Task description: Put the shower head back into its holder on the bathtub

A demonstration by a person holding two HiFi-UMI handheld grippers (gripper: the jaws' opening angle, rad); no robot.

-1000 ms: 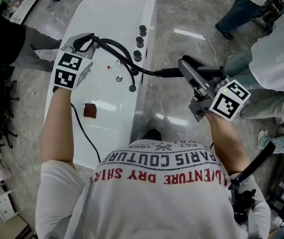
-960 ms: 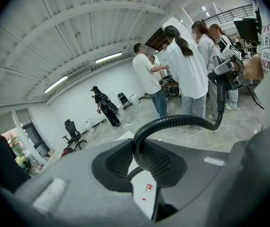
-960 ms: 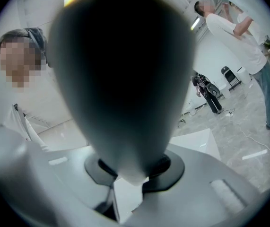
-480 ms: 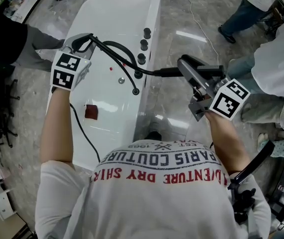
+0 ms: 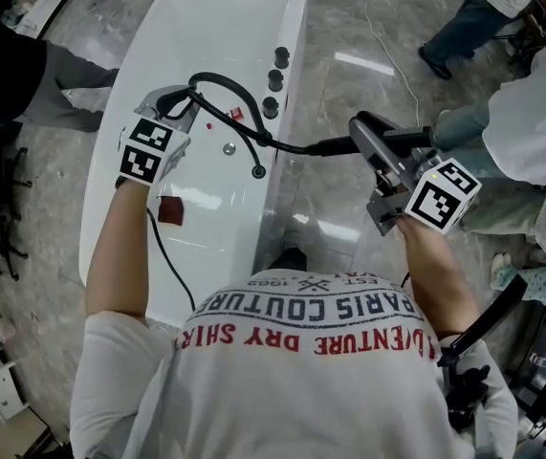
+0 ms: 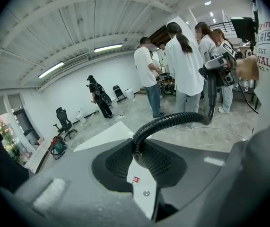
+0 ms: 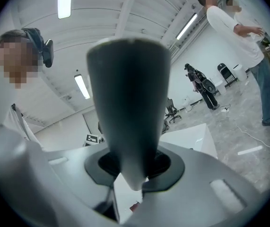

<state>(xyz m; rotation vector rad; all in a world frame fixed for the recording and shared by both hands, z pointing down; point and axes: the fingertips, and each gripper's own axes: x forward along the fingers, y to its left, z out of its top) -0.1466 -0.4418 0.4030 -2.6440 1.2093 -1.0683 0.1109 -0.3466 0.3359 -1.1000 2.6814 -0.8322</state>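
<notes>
We look down on a grey marbled floor (image 5: 335, 17) with a long white bathtub (image 5: 206, 27) standing on it, running away from us. The person (image 5: 301, 371) holding the grippers wears a white printed T-shirt and stands at the near end of the tub. Several bystanders (image 5: 531, 103) stand on the floor to the right.

The right gripper (image 5: 376, 151) is out over the floor, to the right of the tub's rim. Its jaws are clamped on the dark shower head (image 5: 335, 145). In the right gripper view the shower head (image 7: 127, 93) rises between the pads, narrow at the grip and wider above. So it is off the tub, carried beside it, and in no holder that we can make out.

The left gripper (image 5: 182, 98) hangs over the inside of the tub. Its jaws are closed on the black ribbed hose (image 5: 239, 98), which in the left gripper view (image 6: 172, 122) comes out from between the pads and arches across to the shower head.

A thin black cable (image 5: 163, 256) trails from the left gripper back along the person's arm.

Three black knobs (image 5: 276, 81) sit in a row on the tub's right rim. On the tub floor we find a small round drain (image 5: 229, 149) and, nearer us, a reddish-brown patch (image 5: 170, 210).
</notes>
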